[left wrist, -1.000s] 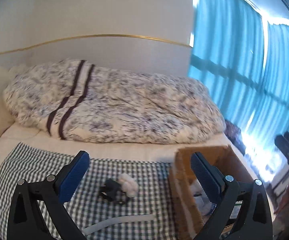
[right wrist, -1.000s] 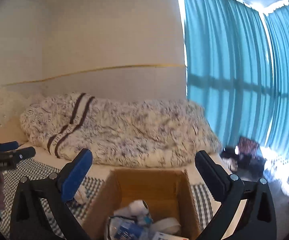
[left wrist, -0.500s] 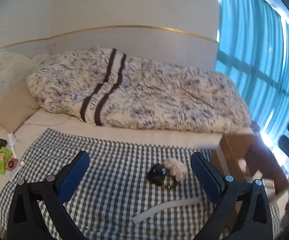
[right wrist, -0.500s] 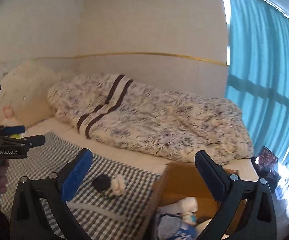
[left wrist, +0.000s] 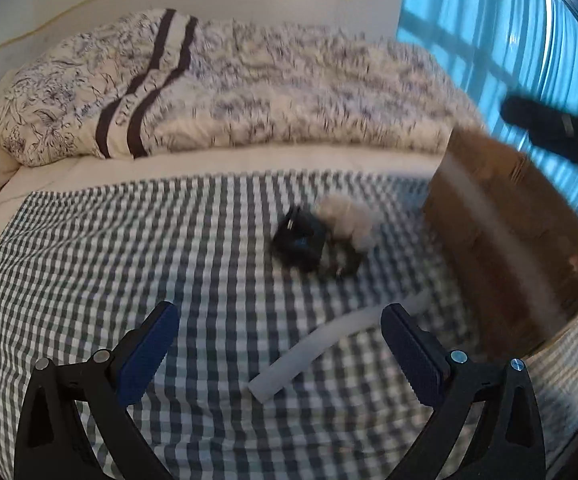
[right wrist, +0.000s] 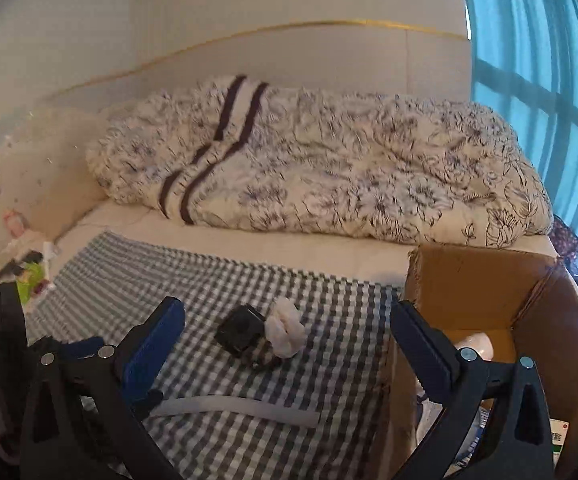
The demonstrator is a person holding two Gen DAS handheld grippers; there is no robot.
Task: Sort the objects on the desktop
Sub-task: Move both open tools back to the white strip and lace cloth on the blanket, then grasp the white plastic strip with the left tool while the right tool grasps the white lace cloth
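Right wrist view: cardboard box (right wrist: 477,280) at 3 o'clock partly filled; black cube (right wrist: 239,330), crumpled tissue (right wrist: 285,330), white strip (right wrist: 233,406) left on checked cloth (right wrist: 129,272); left gripper (left wrist: 279,354) and right gripper (right wrist: 287,354) both wide, empty.

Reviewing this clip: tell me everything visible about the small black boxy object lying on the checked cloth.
The black boxy object is a small, dark, roughly cubic item with rounded edges; it looks like hard plastic, with a rounded feature on its upper face. It lies tilted on the checked cloth, left of the cardboard box. A crumpled white wad sits against its right side, and something dark lies under or beside it. The white strip lies apart, nearer the camera. Neither gripper touches it. The left wrist view is blurred.
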